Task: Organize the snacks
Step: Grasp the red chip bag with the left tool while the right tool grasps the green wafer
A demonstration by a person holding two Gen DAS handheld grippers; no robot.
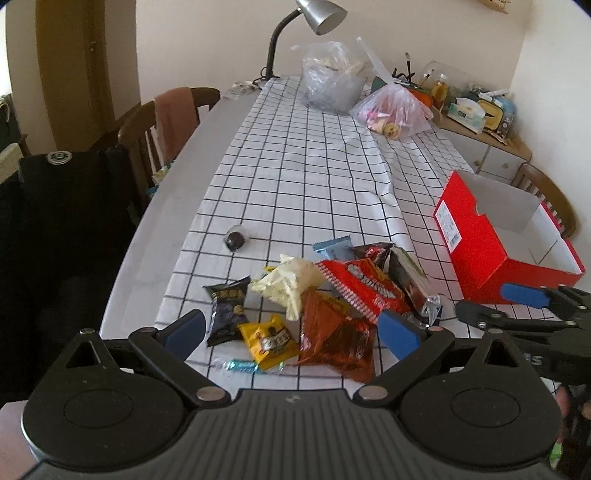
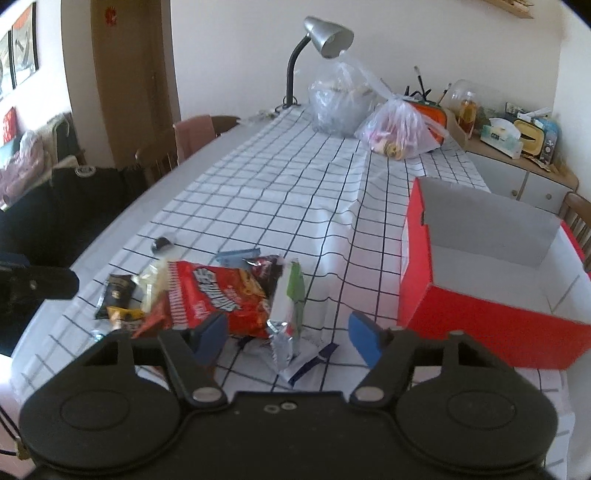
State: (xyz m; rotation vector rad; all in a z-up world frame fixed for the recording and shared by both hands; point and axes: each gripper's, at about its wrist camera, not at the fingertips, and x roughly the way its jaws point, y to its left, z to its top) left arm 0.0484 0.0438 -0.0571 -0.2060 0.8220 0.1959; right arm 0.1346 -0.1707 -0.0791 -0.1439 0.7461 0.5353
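Observation:
A pile of snack packets lies on the checked tablecloth [image 1: 295, 177]: a red bag [image 1: 364, 288] [image 2: 218, 291], an orange-brown packet [image 1: 332, 332], a yellow packet [image 1: 267, 341], a black packet [image 1: 226, 308], a cream packet [image 1: 288, 284] and a silver-green packet [image 2: 290, 310]. An open red box [image 1: 476, 251] [image 2: 491, 325] stands to the right, empty inside. My left gripper [image 1: 291, 330] is open over the yellow and orange packets. My right gripper [image 2: 290, 338] is open around the silver-green packet's near end.
A small dark round snack [image 1: 236, 238] lies apart on the left. Plastic bags [image 1: 395, 110] and a desk lamp [image 1: 317, 22] stand at the far end. Chairs [image 1: 166, 122] line the left edge; a cluttered cabinet [image 1: 491, 147] is at the back right.

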